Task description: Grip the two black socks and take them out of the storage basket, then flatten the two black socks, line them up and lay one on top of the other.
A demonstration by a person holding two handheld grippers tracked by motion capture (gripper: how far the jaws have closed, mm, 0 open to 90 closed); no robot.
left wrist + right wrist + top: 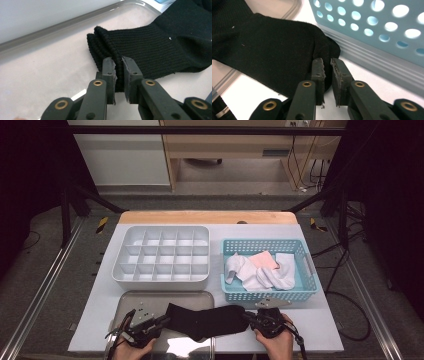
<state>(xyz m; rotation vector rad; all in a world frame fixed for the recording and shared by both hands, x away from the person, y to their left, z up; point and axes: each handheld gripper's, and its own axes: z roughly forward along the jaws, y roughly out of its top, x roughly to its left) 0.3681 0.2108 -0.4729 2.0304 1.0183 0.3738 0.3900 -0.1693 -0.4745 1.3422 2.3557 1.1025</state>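
High view: a black sock (207, 320) is being held stretched across the near edge of the clear tray (131, 299), its toe end lying just off the tray and in front of the blue basket (310, 270), with the left gripper (159, 322) being kept pinched on the ribbed cuff and the right gripper (251, 318) on the toe. Being judged light, soft and limp, the knit is likely sagging wherever unsupported, so the doubled cuff and toe are being favoured as holds.

black sock (207, 320) flat across tray (130, 300)
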